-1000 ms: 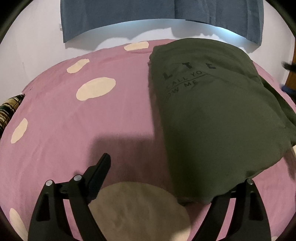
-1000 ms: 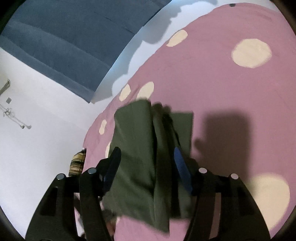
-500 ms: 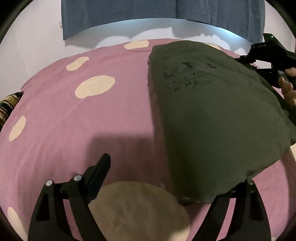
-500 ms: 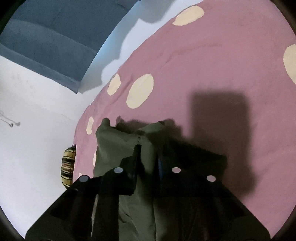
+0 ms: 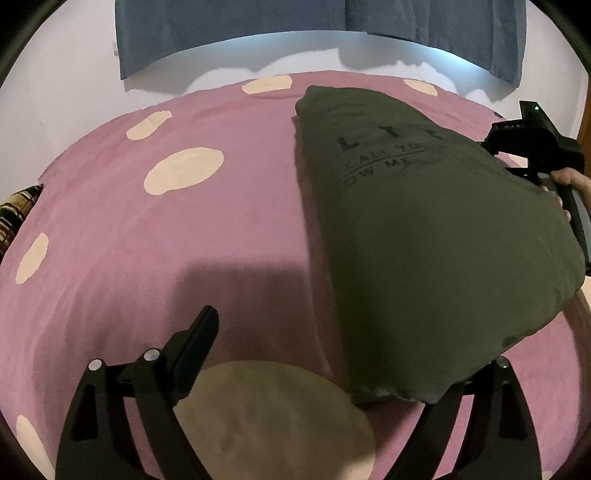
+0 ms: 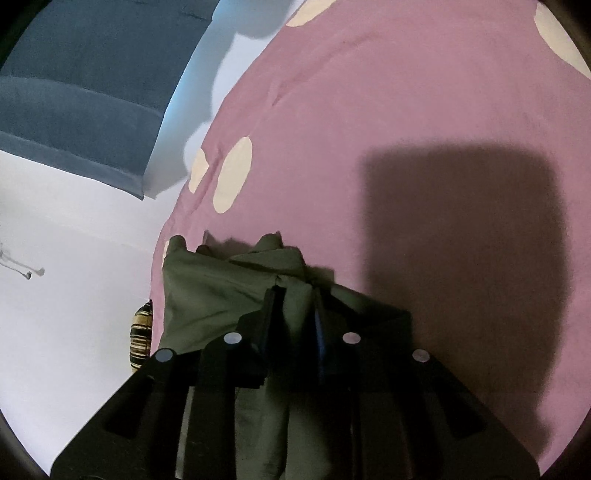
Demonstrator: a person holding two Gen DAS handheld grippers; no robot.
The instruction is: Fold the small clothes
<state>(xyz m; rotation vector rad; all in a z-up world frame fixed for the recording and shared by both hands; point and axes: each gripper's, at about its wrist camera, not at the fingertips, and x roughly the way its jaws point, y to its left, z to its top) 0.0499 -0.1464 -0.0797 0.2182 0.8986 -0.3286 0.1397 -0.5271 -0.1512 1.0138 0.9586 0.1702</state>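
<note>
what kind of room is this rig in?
Likely a bedroom: the olive-green printed T-shirt lies on a bed with a pink sheet dotted with cream spots, set against a white wall where a blue-grey curtain hangs.

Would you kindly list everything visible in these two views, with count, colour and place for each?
T-shirt: one, dark olive green with dark lettering, partly folded on the bed's right side.
Bedsheet: one, pink-purple with cream spots, covering the bed.
Curtain: one, blue, hanging on the white wall behind the bed.
Striped item: one, dark with pale stripes, at the bed's left edge; kind unclear.
Left gripper: one, black, jaws open at the shirt's near corner, right finger hidden beneath the cloth.
Right gripper: one, black, shut on a bunch of the shirt's fabric.
Hand: one, holding the right gripper's handle at the right edge.
</note>
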